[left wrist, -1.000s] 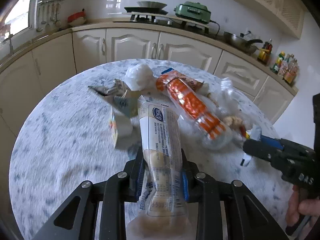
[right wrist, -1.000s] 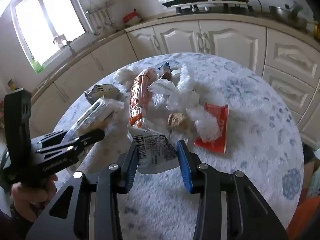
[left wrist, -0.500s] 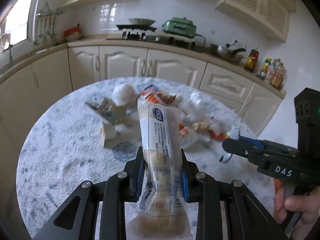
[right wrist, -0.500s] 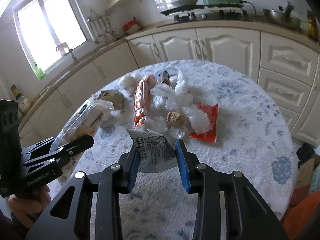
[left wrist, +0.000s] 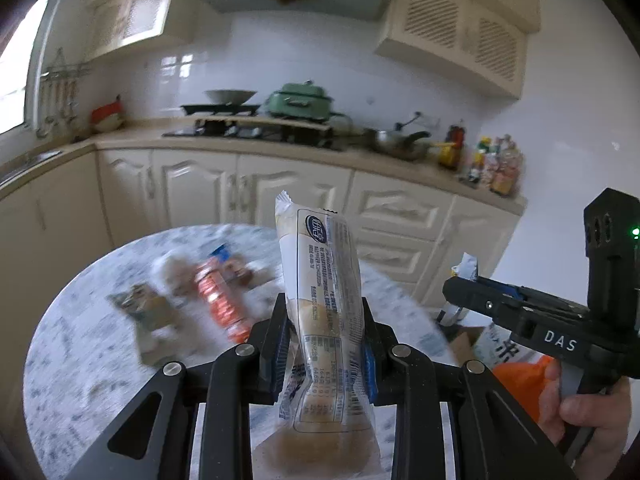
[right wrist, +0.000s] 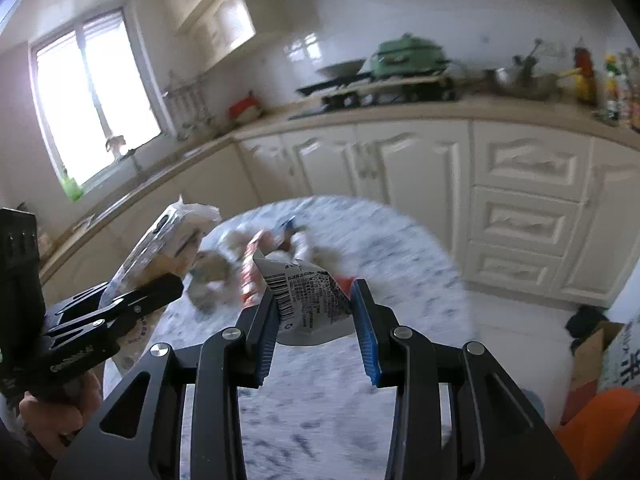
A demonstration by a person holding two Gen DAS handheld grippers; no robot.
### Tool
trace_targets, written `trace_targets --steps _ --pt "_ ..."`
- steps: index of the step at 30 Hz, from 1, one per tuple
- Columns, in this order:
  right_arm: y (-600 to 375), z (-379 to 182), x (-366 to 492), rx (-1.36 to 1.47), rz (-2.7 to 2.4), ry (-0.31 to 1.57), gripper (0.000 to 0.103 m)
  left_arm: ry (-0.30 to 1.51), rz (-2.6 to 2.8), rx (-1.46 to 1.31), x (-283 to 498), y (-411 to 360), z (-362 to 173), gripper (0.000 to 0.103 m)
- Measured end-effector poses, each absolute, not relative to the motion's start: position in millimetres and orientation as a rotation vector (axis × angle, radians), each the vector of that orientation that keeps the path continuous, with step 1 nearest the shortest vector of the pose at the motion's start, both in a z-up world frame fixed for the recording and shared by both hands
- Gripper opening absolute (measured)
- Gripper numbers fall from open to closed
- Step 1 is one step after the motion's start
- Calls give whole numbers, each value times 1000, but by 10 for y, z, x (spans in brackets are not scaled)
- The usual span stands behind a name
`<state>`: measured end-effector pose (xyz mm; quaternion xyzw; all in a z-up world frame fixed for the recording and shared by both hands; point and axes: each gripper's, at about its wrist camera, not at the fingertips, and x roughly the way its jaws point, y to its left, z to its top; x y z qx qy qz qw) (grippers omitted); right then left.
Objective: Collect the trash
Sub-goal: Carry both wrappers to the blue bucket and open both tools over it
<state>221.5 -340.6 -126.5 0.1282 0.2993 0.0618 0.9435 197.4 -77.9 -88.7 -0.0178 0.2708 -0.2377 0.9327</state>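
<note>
My left gripper (left wrist: 325, 342) is shut on a long clear bread wrapper (left wrist: 320, 280) that stands upright between its pads, lifted above the round marble table (left wrist: 80, 360). My right gripper (right wrist: 316, 320) is shut on a crumpled silver wrapper with a barcode (right wrist: 308, 300), also held off the table. Each gripper shows in the other's view: the left gripper (right wrist: 176, 280) at the left with the bread wrapper (right wrist: 168, 240), the right gripper (left wrist: 450, 292) at the right. On the table lies a blurred trash pile with an orange packet (left wrist: 218, 300) and a flattened carton (left wrist: 150, 312).
Cream kitchen cabinets (right wrist: 420, 172) and a counter with a stove and green pot (left wrist: 300, 100) stand behind the table. To the right of the table on the floor are a cardboard box (right wrist: 588, 348), a printed bag (left wrist: 508, 348) and something orange (right wrist: 596, 428). A hand (left wrist: 588, 412) grips the right tool.
Both grippers have risen and pulled back from the trash pile with their wrappers still held. The table now sits lower and farther off, and the floor to its right has come into view.
</note>
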Motion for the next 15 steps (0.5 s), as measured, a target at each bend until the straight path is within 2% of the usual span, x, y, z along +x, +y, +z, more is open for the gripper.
trace_targets --steps 7,15 --pt "-4051 -1094 1873 285 -13 559 36 526 -608 -5 1950 -1372 -805 26" --pt "-4864 -1176 1482 333 -186 563 36 590 -748 4 2214 -2180 -916 26"
